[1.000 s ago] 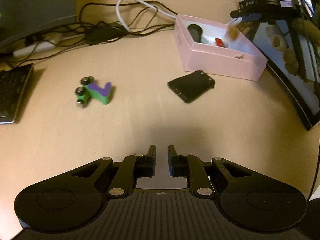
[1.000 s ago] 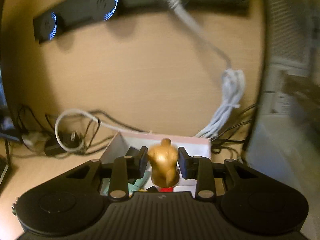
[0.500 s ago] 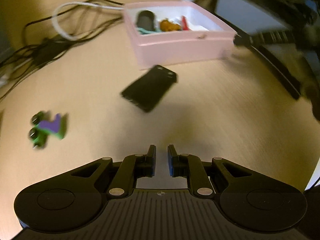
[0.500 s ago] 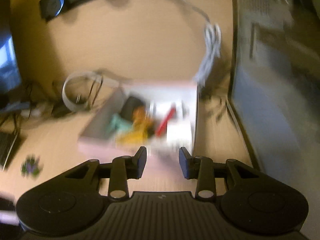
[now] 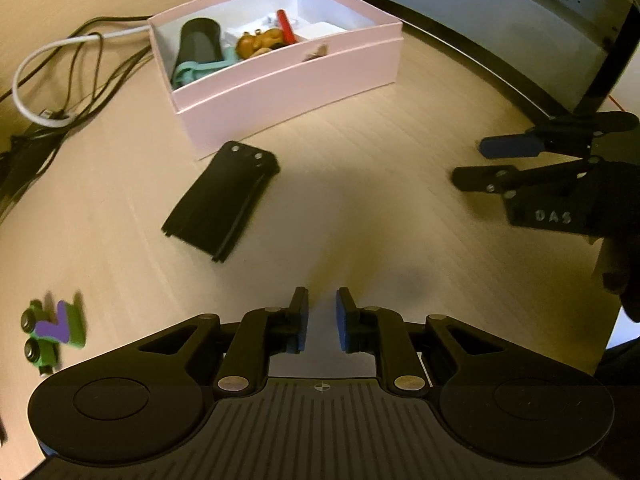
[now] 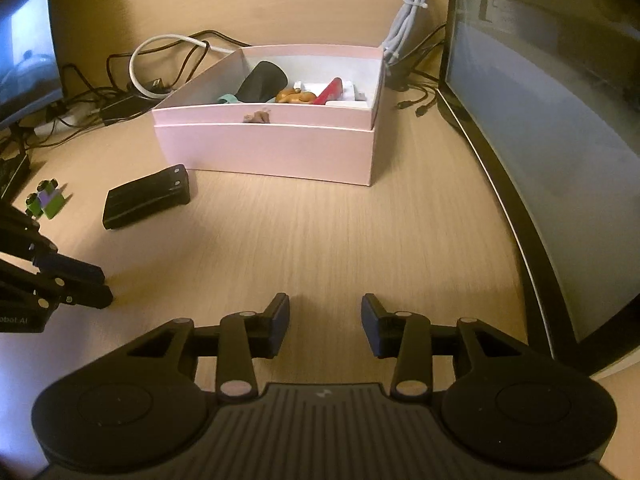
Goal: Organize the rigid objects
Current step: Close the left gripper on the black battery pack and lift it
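While both grippers hover over the wooden table (image 6: 360, 232), the right gripper (image 6: 325, 322) has its jaws opening with nothing between them, and the left gripper (image 5: 322, 318) is nearly closed, empty. A black case (image 5: 220, 204) lies just beside the pink box (image 6: 264, 148); a green toy (image 5: 54, 330) sits well apart.

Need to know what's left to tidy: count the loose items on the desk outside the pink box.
2: a black case near the box's corner, and a green-purple toy beyond it.

Both wrist cameras angled down over the counter (image 6: 360, 240), close, left from beside, sharing the pink box (image 5: 288, 92).
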The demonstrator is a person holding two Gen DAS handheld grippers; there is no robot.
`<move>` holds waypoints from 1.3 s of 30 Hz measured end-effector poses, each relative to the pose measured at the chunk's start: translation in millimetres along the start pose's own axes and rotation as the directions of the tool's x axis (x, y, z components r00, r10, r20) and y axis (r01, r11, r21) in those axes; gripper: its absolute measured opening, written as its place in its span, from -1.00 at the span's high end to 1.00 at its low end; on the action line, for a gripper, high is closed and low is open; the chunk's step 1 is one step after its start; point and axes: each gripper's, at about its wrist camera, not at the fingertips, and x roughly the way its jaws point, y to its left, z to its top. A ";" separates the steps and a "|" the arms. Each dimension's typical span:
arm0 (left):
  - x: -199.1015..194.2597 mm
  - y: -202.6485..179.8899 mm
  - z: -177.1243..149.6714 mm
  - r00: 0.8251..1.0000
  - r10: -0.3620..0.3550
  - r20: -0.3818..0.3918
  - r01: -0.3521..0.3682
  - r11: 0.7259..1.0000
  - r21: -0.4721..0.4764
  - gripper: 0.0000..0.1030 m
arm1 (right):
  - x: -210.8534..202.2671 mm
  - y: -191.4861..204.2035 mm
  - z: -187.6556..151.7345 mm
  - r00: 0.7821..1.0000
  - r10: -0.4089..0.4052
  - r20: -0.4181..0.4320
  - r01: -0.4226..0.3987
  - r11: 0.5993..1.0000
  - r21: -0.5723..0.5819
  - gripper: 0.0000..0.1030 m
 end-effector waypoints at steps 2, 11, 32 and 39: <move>1.0 -1.9 0.9 1.000 -0.010 0.000 0.010 1.000 0.005 0.66 | 0.8 3.1 -1.8 1.000 -0.007 0.009 0.007 1.000 -0.011 0.08; 6.9 -24.4 4.5 0.997 -0.062 -0.040 0.067 0.988 0.138 -0.47 | 5.1 13.7 -4.7 1.000 0.014 0.028 -0.012 0.999 -0.042 -0.45; 35.5 65.2 59.7 0.999 0.018 0.045 -0.018 1.000 0.008 -0.41 | 2.7 20.3 -10.6 0.998 0.070 0.007 -0.069 0.992 -0.105 -0.76; 26.3 56.5 38.5 0.994 0.029 0.107 -0.028 1.000 -0.009 -0.08 | -3.7 19.1 -17.6 0.998 0.068 0.008 -0.067 0.992 -0.107 -0.76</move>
